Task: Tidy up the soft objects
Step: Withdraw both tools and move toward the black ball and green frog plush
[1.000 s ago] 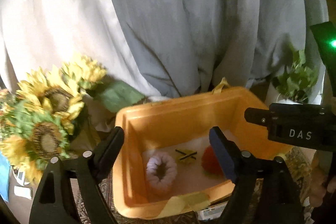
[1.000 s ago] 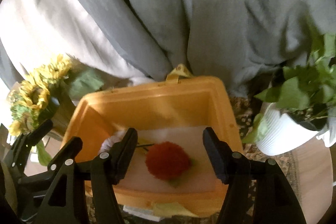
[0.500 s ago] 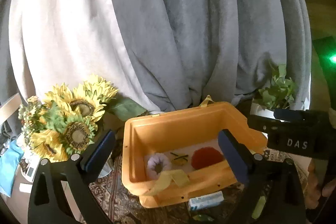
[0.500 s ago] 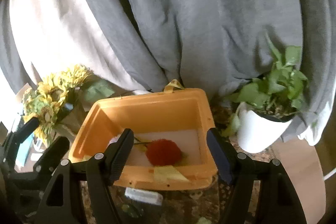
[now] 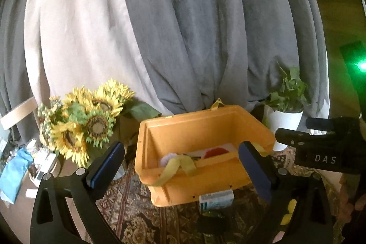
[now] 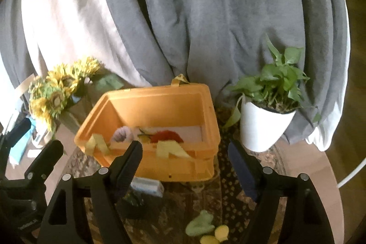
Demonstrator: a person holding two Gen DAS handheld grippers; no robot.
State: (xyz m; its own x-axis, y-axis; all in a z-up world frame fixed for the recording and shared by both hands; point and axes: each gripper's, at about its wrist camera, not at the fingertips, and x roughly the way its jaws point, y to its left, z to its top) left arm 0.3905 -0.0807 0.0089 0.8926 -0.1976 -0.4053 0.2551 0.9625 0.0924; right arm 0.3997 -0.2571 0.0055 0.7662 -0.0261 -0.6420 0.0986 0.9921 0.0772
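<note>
An orange bin (image 5: 205,113) stands on a patterned rug, yellow tape strips hanging on its rim. Inside lie a red pompom (image 5: 216,151), a white fluffy ring (image 5: 169,157) and a small yellow piece. My left gripper (image 5: 180,150) hovers in front of the bin, its jaws opening wide with nothing between them. My right gripper (image 6: 184,148) also hangs before the bin (image 6: 160,93), jaws opening and empty; the red pompom (image 6: 165,136) and white ring (image 6: 122,134) sit beyond it. A green soft piece (image 6: 199,224) and small yellow ones (image 6: 219,231) lie on the rug below.
Sunflowers (image 5: 87,122) stand left of the bin, a potted plant in a white pot (image 6: 263,125) to its right. Grey and white drapes hang behind. A small white-and-blue box (image 5: 216,199) lies against the bin's front. A blue cloth (image 5: 13,173) lies far left.
Both grippers have pulled back and upward from inside the bin, and their jaws have spread wider. The red pompom stays on the bin floor. More rug shows in front.
</note>
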